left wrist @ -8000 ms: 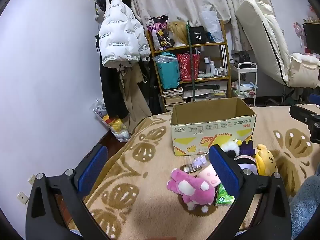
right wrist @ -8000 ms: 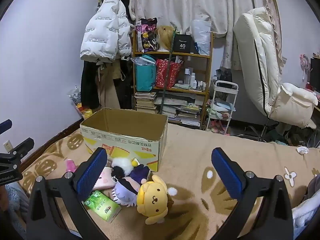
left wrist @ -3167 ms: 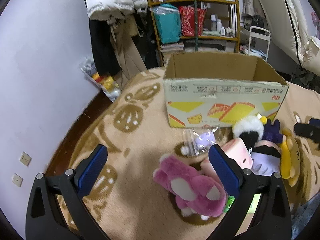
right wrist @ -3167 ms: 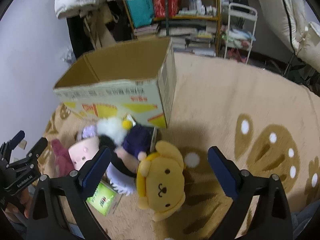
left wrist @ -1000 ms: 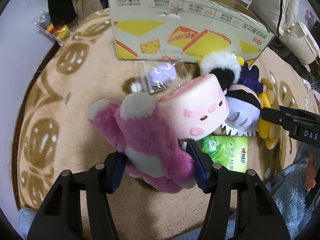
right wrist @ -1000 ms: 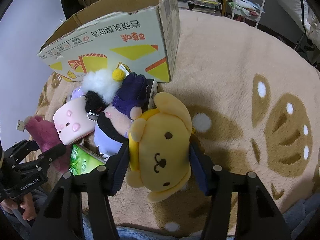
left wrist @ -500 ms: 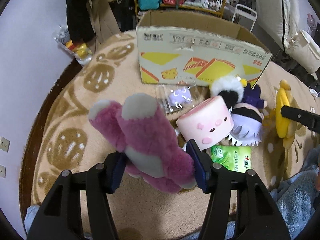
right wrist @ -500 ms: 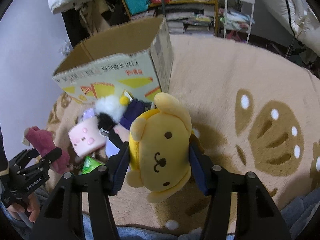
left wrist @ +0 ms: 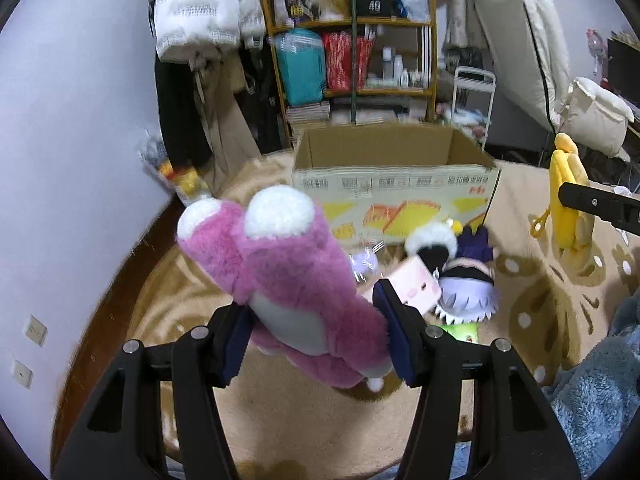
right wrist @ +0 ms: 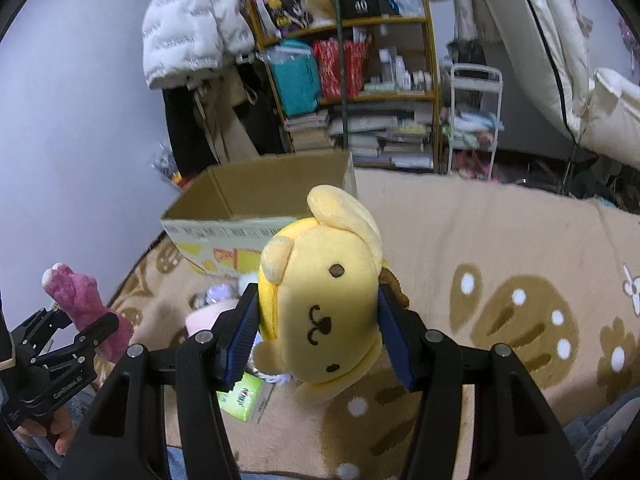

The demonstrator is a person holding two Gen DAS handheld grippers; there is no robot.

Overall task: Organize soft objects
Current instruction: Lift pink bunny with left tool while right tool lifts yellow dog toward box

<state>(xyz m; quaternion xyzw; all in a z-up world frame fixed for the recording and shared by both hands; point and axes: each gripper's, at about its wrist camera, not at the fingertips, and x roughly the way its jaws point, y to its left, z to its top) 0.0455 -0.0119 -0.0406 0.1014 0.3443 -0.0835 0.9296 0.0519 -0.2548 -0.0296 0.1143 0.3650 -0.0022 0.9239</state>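
My left gripper (left wrist: pixel 314 336) is shut on a pink plush bear (left wrist: pixel 288 276) and holds it up above the blanket, in front of the open cardboard box (left wrist: pixel 394 184). My right gripper (right wrist: pixel 318 338) is shut on a yellow plush dog (right wrist: pixel 320 300), lifted to the right of the box (right wrist: pixel 224 228). The dog also shows at the right edge of the left wrist view (left wrist: pixel 566 196). On the blanket before the box lie a pink cube plush (left wrist: pixel 414 286), a purple-haired doll (left wrist: pixel 468 284) and a small bagged purple toy (left wrist: pixel 364 262).
A green tissue pack (right wrist: pixel 240 398) lies on the beige patterned blanket (right wrist: pixel 500 240). A blue fleece (left wrist: pixel 592 392) lies at near right. Behind the bed stand a cluttered shelf (left wrist: pixel 352 64), hanging coats (left wrist: pixel 204 20), a white cart (left wrist: pixel 472 92) and a cream chair (left wrist: pixel 532 40).
Both grippers have risen and tilted up with their toys. The bear and the dog are now high above the blanket, and the box opening has come into view.
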